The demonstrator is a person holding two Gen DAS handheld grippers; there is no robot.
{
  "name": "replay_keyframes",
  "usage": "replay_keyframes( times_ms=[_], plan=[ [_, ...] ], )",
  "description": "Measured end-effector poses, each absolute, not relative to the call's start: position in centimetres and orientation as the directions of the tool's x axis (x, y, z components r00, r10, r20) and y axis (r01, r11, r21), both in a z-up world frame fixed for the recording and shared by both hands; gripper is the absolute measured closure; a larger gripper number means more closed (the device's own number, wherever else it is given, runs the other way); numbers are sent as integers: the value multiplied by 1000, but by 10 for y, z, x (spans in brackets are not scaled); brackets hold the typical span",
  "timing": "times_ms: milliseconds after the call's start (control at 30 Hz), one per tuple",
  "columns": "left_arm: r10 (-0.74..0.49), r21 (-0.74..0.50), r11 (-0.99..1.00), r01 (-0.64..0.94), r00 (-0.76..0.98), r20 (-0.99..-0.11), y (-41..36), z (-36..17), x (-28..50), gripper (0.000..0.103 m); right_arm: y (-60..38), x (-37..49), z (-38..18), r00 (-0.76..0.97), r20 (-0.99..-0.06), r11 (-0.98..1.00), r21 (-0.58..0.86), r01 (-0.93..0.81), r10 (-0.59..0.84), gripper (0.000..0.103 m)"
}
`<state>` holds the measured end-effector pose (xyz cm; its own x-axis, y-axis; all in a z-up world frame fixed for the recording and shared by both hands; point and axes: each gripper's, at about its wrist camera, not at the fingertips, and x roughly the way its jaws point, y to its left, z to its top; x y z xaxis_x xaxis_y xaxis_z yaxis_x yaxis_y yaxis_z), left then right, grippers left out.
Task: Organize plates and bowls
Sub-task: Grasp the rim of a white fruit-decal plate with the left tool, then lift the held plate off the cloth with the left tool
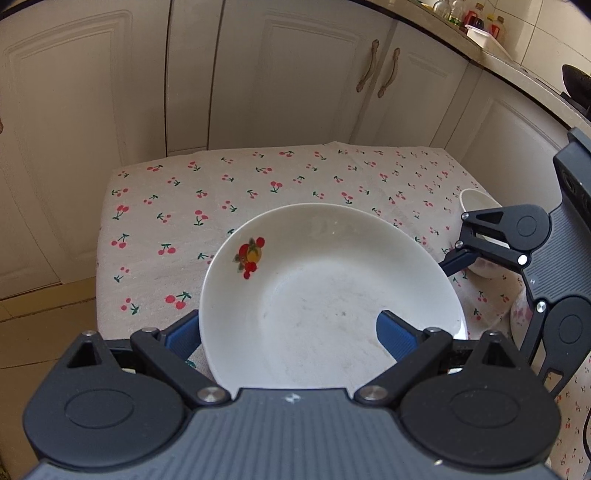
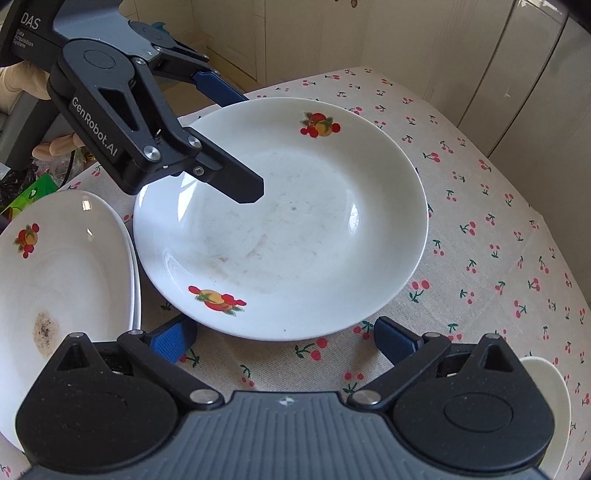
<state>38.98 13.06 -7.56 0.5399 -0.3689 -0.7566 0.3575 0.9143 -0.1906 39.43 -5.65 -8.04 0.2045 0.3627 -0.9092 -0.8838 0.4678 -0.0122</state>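
Bright daylight, sharp focus, fisheye-bent edges, glare spots

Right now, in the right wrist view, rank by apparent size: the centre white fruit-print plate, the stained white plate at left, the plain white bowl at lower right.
1. Centre white fruit-print plate, fully visible.
2. Stained white plate, cropped and nearer the camera, so unsure.
3. Plain white bowl, mostly hidden.

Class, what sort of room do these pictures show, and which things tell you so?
Most likely a home kitchen: cream cabinet doors with curved handles, a countertop with bottles, and white fruit-printed plates on a cherry-patterned tablecloth.
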Motion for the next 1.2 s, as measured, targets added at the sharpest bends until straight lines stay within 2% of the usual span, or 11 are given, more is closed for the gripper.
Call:
replay_keyframes(
  times_ms=[467,967,1200],
  plan=[
    [-380,-189,904,384,518,-766,126,-83,399,7,-50,397,-79,197,-902,429,-15,-903,385,0],
    [-399,-216,899,380,513,-760,131,-92,402,6,-58,386,-64,255,-833,435,-20,-900,490,0],
    [-410,-224,895,387,510,-756,132,-92,401,7,-57,386,-65,262,-835,429,-35,-902,483,0]
  ],
)
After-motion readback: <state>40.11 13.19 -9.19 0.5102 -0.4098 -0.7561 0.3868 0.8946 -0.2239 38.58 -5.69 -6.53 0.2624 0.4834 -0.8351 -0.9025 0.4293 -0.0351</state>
